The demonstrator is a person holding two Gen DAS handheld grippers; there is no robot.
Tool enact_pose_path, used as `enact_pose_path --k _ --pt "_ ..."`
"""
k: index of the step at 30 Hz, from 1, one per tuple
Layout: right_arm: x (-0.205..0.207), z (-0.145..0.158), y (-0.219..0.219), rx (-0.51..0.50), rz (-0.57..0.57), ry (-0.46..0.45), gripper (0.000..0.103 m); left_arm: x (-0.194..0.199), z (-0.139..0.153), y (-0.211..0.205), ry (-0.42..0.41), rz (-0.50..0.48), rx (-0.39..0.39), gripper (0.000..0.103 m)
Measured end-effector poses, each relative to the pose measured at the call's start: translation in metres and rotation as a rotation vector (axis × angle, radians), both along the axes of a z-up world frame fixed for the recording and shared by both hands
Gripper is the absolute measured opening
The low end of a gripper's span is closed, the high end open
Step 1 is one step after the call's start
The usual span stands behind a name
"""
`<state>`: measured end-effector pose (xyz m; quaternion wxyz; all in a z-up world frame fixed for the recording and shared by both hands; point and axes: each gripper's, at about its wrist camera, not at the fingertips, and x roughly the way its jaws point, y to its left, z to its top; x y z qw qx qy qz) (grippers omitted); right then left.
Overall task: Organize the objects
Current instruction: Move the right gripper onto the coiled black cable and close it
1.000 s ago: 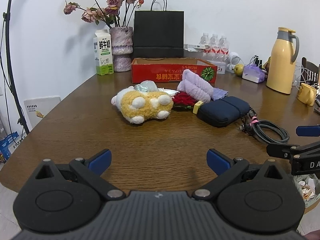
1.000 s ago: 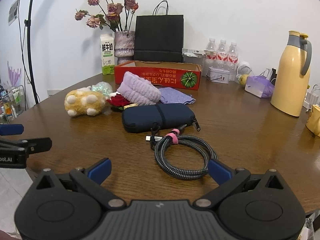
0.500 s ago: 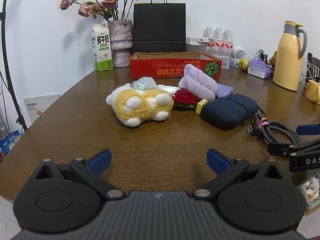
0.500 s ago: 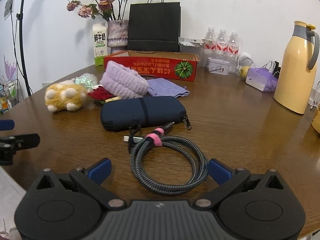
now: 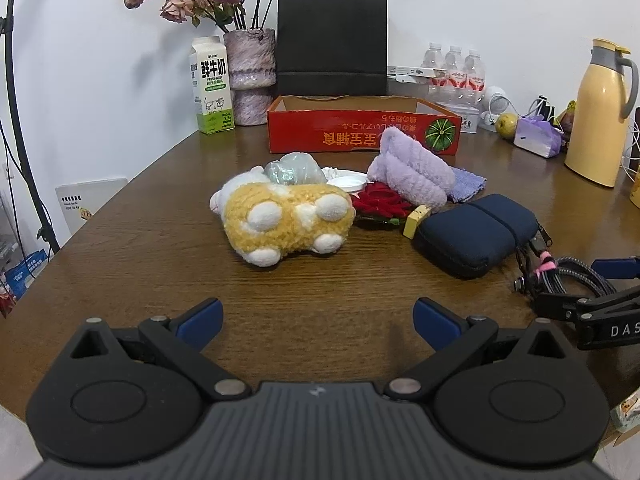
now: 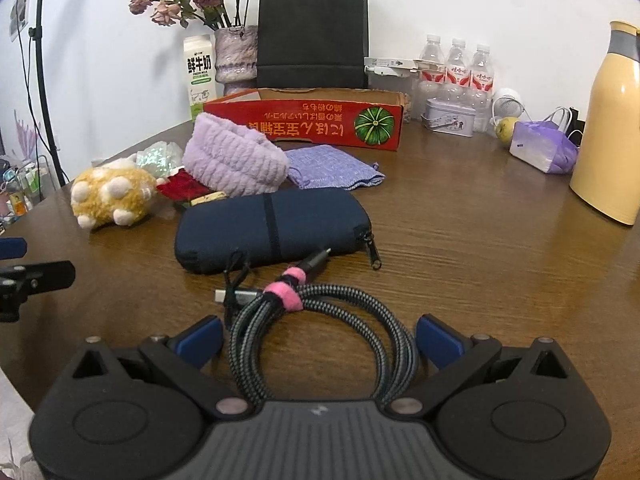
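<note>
Milk carton (image 5: 211,85) — "鲜牛奶", "FRESH MILK"

- my left gripper (image 5: 318,318): black body, blue fingertip pads (image 5: 201,317)
- my right gripper (image 6: 319,336): same black, blue pads (image 6: 438,340)
- cable (image 6: 320,332): grey-and-black braided weave, pink strap round it
- pouch (image 6: 266,230): navy, darker band across the middle
- plush toy (image 5: 286,224): fuzzy yellow with white paws
- towel (image 6: 236,160): lilac, ribbed
- cloth (image 6: 334,170): purple-blue, fine weave
- box (image 5: 362,130): red, orange lettering, green striped pumpkin picture
- paper bag (image 5: 332,44): plain black
- milk carton (image 5: 211,86): white and green
- vase (image 5: 251,76): mottled purple-white
- flask (image 5: 600,114): pale yellow, grey top
- table (image 5: 160,248): dark brown wood grain
</note>
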<state>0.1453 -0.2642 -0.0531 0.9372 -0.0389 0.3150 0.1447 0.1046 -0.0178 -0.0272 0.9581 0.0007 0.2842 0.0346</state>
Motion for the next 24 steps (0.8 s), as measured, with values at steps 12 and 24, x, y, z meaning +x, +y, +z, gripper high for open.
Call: enact_pose_path --k 12,24 --pt "0.004 0.000 0.002 0.003 0.021 0.000 0.100 0.005 -0.001 0.009 0.016 0.016 -0.028 0.103" --pt "-0.005 0.011 -0.006 0.067 -0.003 -0.023 0.089 0.009 0.002 0.022 0.016 0.022 -0.047 0.103"
